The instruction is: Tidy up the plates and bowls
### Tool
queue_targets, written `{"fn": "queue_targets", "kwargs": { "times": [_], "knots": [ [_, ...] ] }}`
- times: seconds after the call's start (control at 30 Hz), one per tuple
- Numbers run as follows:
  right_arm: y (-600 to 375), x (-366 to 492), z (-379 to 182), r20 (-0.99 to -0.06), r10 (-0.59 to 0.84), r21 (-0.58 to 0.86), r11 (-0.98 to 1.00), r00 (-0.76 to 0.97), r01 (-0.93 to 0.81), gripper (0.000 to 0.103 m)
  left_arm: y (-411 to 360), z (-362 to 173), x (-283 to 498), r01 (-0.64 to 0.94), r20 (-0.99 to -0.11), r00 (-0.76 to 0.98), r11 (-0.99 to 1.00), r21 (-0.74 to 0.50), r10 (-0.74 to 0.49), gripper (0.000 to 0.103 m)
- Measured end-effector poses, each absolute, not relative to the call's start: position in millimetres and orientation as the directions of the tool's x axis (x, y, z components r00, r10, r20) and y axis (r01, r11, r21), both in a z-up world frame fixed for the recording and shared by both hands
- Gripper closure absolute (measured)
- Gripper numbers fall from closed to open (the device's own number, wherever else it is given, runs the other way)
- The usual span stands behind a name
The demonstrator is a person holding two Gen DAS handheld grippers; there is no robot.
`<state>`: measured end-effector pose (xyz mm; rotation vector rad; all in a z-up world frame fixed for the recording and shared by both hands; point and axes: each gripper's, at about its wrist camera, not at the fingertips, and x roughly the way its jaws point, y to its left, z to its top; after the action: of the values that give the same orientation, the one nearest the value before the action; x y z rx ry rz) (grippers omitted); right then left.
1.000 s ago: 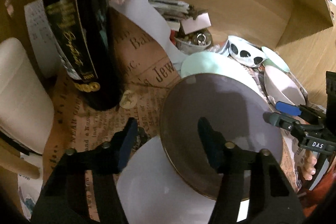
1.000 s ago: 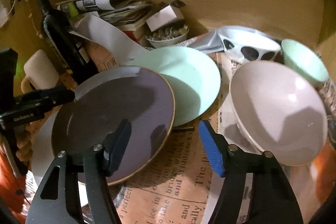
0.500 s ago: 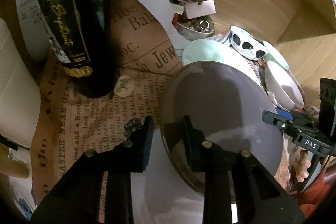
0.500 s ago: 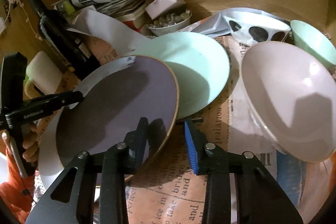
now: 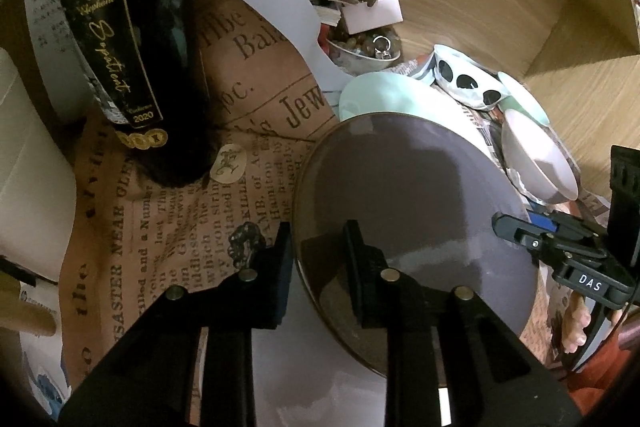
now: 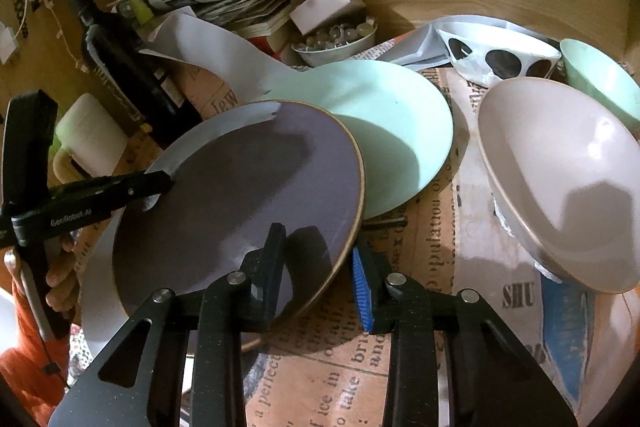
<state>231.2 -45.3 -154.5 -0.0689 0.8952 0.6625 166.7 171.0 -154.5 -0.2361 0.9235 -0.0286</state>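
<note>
Closest in, both claws sit on one thing: the dark purple plate (image 6: 240,195). The right gripper (image 6: 320,263) straddles its brown rim, one finger over the face, the blue-padded one beneath the edge, jaws narrowed onto the rim. Whether the pads actually bite, I cannot tell from here. The left gripper (image 5: 316,263) does the same on the opposite edge, one finger outside the rim, one on the face, closed down to plate thickness, so I read it as clenched on the plate.

The plate lies tilted, overlapping a white plate (image 5: 320,379) beneath it and leaning on the mint plate (image 6: 384,131) behind. My judgement: this is a two-handed lift for stacking. To do it well, keep both hands level and rise together, or the glazed rim may slip out of a pad. Lift clear before sliding, so the plate beneath does not drag.

Beside it on the right, the pink bowl (image 6: 560,179) rests tipped on the newsprint paper (image 6: 420,227). Give it room. Farther back stand the spotted bowl (image 6: 500,55) and mint bowl (image 6: 600,79), and on the left the wine bottle (image 5: 132,39), tall and easy to knock over.
</note>
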Motion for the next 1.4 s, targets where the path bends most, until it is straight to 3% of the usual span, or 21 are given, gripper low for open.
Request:
{"fn": "queue_targets", "kwargs": {
  "times": [0.83, 1.4],
  "knots": [
    [-69.0, 194.9, -115.9, -0.653, 0.536, 0.182, 0.797, 0.536, -0.575, 0.075, 136.0, -114.2, 121.2, -0.035, -0.687, 0.719, 0.983, -0.18, -0.1, 0.079],
    [-118.5, 162.0, -107.6, -0.622, 0.522, 0.191, 0.825, 0.584, -0.532, 0.075, 89.9, -104.1, 94.8, 0.041, -0.653, 0.741, 0.98, -0.193, -0.16, 0.079]
  ]
}}
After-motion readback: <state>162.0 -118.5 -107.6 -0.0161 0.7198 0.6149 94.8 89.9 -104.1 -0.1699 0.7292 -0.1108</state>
